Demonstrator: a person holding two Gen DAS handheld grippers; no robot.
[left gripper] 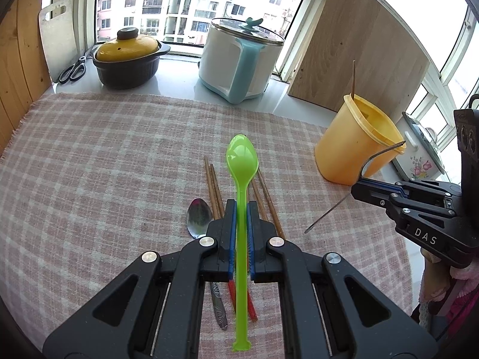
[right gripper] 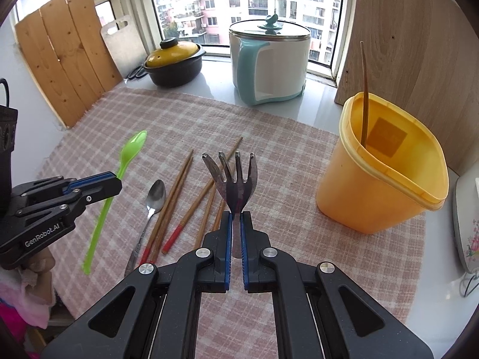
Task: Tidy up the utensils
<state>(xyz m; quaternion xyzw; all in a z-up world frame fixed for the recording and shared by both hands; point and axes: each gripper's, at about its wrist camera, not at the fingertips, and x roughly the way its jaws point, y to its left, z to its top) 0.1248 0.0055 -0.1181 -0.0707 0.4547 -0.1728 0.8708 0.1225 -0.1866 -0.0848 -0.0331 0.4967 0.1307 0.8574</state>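
Observation:
My left gripper [left gripper: 242,206] is shut on the handle of a green plastic spoon [left gripper: 242,161], held above the checked cloth [left gripper: 104,161]. My right gripper [right gripper: 236,214] is shut on a metal fork [right gripper: 236,179], tines pointing away. From the left wrist view the right gripper [left gripper: 357,187] hovers beside the yellow holder [left gripper: 356,146] with the fork [left gripper: 326,211] seen edge-on. A metal spoon [right gripper: 155,197] and several wooden chopsticks [right gripper: 179,191] lie on the cloth. The yellow holder [right gripper: 386,161] has one chopstick [right gripper: 364,95] standing in it.
At the back by the window stand a black pot with a yellow lid [right gripper: 173,62] and a white and teal cooker [right gripper: 269,62]. Scissors [left gripper: 73,70] and a cutting board [left gripper: 57,33] are at the far left. A wooden panel [right gripper: 413,45] rises behind the holder.

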